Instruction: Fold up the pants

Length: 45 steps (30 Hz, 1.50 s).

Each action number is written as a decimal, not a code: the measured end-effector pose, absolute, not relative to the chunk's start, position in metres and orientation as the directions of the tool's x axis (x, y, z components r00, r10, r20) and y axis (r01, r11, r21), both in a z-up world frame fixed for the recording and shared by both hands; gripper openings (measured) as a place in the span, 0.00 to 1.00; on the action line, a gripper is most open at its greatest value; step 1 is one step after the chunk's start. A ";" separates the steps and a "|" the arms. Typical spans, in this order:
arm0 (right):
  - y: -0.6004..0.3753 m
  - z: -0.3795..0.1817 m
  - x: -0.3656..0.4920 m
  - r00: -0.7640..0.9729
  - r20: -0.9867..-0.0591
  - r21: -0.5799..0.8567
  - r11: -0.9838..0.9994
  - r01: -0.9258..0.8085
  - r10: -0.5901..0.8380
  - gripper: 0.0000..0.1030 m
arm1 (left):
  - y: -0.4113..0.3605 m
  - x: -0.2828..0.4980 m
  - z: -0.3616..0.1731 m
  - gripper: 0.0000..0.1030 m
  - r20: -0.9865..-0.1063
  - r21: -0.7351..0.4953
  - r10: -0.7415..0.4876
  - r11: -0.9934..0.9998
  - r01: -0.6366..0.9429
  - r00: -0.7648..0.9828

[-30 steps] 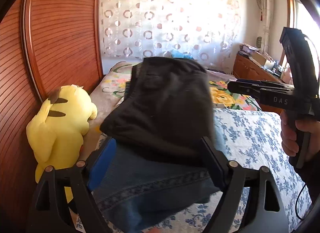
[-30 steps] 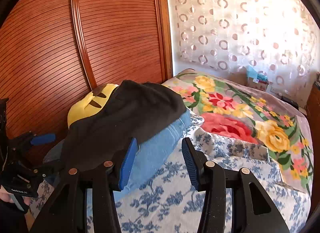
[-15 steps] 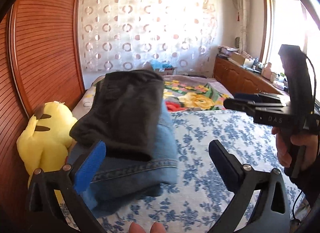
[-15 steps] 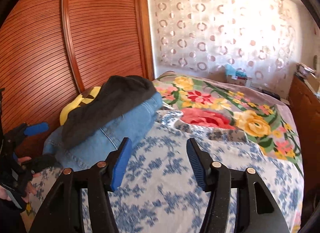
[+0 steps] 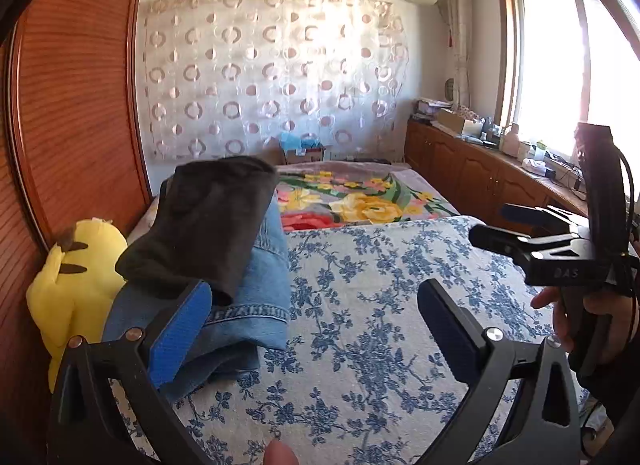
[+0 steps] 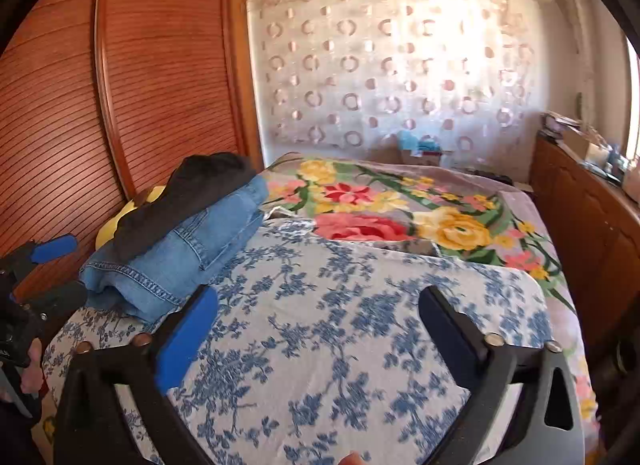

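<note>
folded pants [image 5: 192, 233] lengthwise toward curtain [image 5: 260, 77]

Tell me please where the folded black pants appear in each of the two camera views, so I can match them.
Left wrist view: the black pants lie left of centre, on top of the folded jeans.
Right wrist view: the black pants lie at middle left, again on the jeans, near the wooden wardrobe.
Shared landmark: the yellow plush toy just behind the stack.
</note>
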State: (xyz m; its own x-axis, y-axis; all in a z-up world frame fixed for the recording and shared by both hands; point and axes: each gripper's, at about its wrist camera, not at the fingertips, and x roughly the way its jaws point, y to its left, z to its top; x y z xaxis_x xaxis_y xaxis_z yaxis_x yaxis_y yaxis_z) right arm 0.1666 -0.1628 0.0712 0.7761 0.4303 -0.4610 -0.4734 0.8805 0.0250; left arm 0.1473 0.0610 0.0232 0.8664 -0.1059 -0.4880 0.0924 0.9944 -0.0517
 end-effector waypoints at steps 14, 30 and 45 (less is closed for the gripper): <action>-0.187 0.075 0.065 0.866 -0.358 0.026 0.931 -0.365 0.349 0.99 | 0.026 0.101 0.042 1.00 -0.440 -0.050 -0.124 0.992 0.114 0.890; -0.200 0.062 0.006 0.913 -0.285 0.028 0.955 -0.296 0.292 0.99 | -0.001 0.063 0.058 1.00 -0.420 -0.048 -0.130 0.991 0.121 0.898; -0.208 0.056 -0.004 0.917 -0.274 0.033 0.956 -0.291 0.289 0.99 | 0.005 0.049 0.044 1.00 -0.444 -0.041 -0.089 0.996 0.079 0.892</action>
State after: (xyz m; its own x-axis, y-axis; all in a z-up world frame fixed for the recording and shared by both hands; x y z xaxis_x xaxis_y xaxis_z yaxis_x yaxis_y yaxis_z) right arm -0.0038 -0.2084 0.0557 0.9174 0.2887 -0.2738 -0.2910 0.9561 0.0332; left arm 0.0488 0.0050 0.0443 0.8919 -0.0887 -0.4435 0.0786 0.9961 -0.0411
